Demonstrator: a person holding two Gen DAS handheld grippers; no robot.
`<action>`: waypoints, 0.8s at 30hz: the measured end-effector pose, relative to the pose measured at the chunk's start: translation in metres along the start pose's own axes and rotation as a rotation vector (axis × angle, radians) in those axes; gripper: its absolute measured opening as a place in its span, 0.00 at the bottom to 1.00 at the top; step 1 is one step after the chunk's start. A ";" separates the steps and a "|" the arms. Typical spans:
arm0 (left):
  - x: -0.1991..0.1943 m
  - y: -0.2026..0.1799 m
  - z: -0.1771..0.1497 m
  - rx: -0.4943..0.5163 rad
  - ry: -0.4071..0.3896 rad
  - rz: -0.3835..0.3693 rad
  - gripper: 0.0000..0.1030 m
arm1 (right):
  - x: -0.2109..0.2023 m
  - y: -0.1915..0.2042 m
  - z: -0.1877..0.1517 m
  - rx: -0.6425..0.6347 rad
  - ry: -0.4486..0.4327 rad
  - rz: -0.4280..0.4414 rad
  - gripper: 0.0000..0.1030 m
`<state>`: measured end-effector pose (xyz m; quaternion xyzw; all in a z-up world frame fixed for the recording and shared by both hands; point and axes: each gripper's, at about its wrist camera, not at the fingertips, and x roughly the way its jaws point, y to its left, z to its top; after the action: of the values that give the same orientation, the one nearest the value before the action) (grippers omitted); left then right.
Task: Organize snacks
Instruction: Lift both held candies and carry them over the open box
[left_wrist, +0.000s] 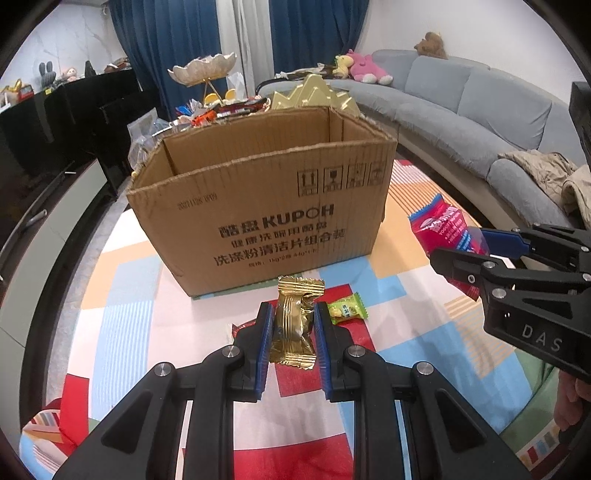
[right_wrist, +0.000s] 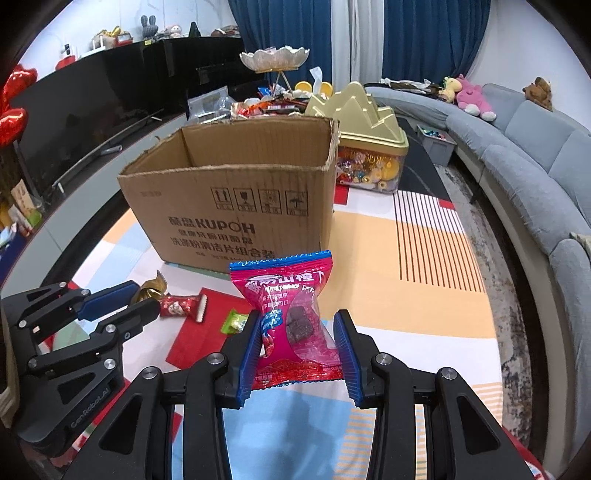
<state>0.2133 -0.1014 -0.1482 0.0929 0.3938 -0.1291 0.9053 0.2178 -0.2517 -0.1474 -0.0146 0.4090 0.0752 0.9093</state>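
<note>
From the left wrist view, the left gripper pinches a crinkled gold foil snack packet between its blue ribbed pads, the packet standing upright with its serrated top edge above the fingertips. Ahead stands an open brown corrugated cardboard box with black printed lettering, resting on a patchwork mat of red, blue, orange and white blocks. A small green wrapped candy lies on the mat just right of the left gripper's tips, near the box's front edge. At the right edge of this view the right gripper holds a pink and blue snack packet clear of the mat. A grey curved fabric sofa runs behind.

From the right wrist view, the right gripper is clamped on the pink and blue snack packet, which stands upright between the pads with a dark block visible through its clear window. The cardboard box sits ahead on the mat, its top open. To its right rear stands a gold mountain-shaped lidded container with clear sides. A red wrapped candy and the green candy lie on the mat left of the packet, in front of the box. The left gripper enters from the left edge, gold foil showing at its tips.
</note>
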 end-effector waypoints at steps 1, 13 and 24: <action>-0.002 0.000 0.002 -0.003 -0.003 0.001 0.22 | -0.002 0.001 0.001 0.001 -0.004 -0.001 0.39; -0.023 0.011 0.020 -0.045 -0.042 0.016 0.22 | -0.027 0.013 0.014 -0.005 -0.051 -0.008 0.39; -0.041 0.022 0.037 -0.081 -0.077 0.041 0.22 | -0.043 0.023 0.032 -0.011 -0.095 -0.002 0.39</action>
<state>0.2183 -0.0843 -0.0914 0.0590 0.3615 -0.0981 0.9253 0.2097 -0.2319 -0.0934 -0.0163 0.3651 0.0771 0.9276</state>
